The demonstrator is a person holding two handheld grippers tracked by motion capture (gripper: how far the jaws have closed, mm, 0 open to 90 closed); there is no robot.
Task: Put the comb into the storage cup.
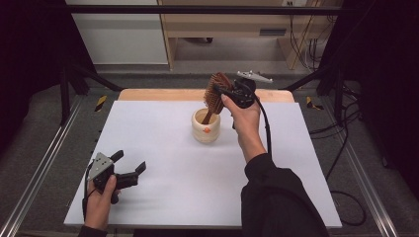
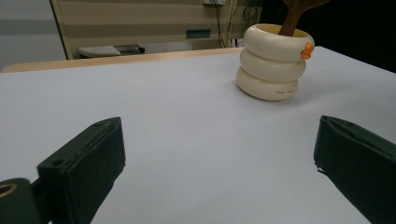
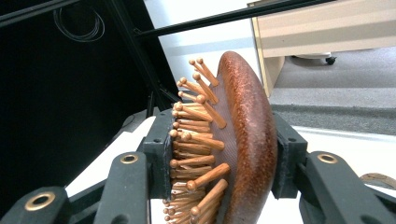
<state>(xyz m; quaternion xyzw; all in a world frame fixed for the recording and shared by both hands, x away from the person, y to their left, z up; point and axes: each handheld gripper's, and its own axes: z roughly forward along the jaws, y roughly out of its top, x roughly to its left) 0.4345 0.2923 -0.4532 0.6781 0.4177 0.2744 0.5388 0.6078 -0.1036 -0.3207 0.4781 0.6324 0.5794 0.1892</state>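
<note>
A brown wooden hairbrush (image 1: pixel 214 94) stands handle-down in a cream ringed cup (image 1: pixel 206 126) near the back middle of the white table (image 1: pixel 173 173). My right gripper (image 1: pixel 223 93) is shut on the brush head. In the right gripper view its jaws press the bristle side and the rounded back of the hairbrush (image 3: pixel 243 140). My left gripper (image 1: pixel 129 168) rests open near the front left corner, nothing between its fingers. From the left gripper view the cup (image 2: pixel 273 65) with an orange mark sits ahead to the right, the brush handle (image 2: pixel 294 16) rising from it.
A wooden strip (image 1: pixel 148 94) runs along the table's far edge. Metal rails (image 1: pixel 39 163) flank both sides. A wooden cabinet (image 1: pixel 222 29) and cables (image 1: pixel 341 133) stand beyond and right of the table.
</note>
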